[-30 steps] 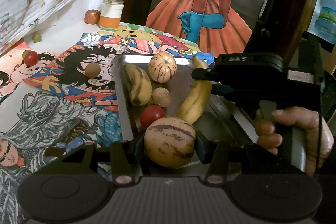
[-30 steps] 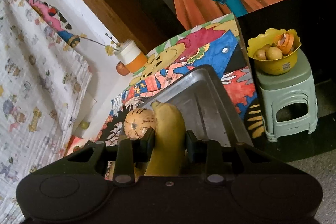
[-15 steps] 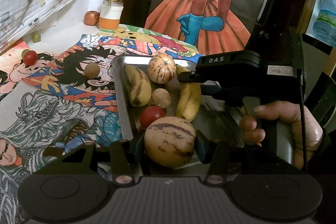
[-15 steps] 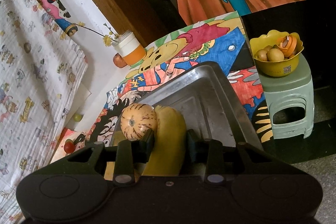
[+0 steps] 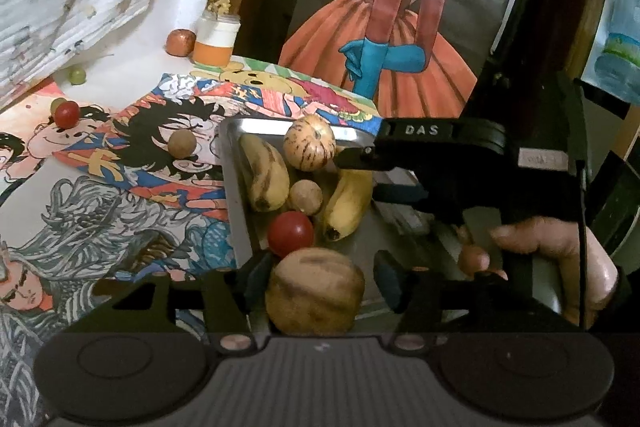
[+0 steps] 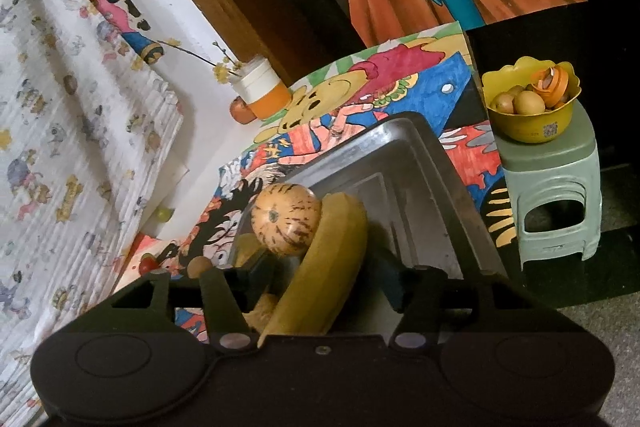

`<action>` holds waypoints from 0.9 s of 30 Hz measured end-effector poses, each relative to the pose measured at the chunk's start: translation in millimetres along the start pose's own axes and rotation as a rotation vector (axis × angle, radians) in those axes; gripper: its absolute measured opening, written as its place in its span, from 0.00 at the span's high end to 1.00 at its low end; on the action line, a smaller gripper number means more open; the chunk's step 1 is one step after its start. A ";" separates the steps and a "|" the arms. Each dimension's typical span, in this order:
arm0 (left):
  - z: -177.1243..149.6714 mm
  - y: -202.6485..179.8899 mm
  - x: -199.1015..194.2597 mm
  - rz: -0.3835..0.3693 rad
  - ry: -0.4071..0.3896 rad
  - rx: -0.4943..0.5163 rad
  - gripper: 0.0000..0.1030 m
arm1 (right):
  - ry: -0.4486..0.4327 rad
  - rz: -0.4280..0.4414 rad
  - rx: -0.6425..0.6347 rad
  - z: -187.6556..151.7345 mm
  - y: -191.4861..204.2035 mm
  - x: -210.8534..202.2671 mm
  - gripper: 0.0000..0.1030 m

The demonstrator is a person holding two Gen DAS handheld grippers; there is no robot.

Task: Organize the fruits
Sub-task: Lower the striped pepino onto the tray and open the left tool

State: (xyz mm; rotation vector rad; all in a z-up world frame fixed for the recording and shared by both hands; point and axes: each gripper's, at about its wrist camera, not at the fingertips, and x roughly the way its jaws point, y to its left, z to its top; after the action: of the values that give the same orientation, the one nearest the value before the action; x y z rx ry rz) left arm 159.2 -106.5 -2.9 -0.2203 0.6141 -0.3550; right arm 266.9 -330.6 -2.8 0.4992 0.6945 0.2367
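A steel tray (image 5: 236, 211) holds a spotted banana (image 5: 264, 173), a striped melon (image 5: 309, 143), a small brown fruit (image 5: 305, 196), a red tomato (image 5: 290, 233) and a yellow banana (image 5: 349, 201). My left gripper (image 5: 316, 277) is open; a second striped melon (image 5: 315, 293) sits loose and blurred between its fingers at the tray's near end. My right gripper (image 6: 320, 281) is open around the yellow banana (image 6: 324, 267), which lies in the tray (image 6: 404, 163) beside the striped melon (image 6: 286, 219). The right gripper also shows in the left wrist view (image 5: 360, 163).
Loose fruits lie on the drawings left of the tray: a brown ball (image 5: 182, 143), a red tomato (image 5: 67, 113), a green grape (image 5: 77, 75) and an apple (image 5: 181, 43) by a jar (image 5: 218, 41). A yellow bowl of fruit (image 6: 530, 107) stands on a stool (image 6: 554, 195).
Both grippers have opened. The right one has set the yellow banana down in the tray beside the melon. The left one has let go of the striped melon, which is shifting between the fingers.
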 end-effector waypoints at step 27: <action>-0.7 33.5 -90.3 0.113 -0.177 -0.159 0.01 | -0.055 -0.020 -0.116 -50.8 32.5 -91.7 0.02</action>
State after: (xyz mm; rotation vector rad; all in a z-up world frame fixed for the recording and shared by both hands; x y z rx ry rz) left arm 98.8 -40.9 33.4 -0.3637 0.4778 -0.1752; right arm 163.2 -318.4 31.1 0.3864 0.6278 0.2420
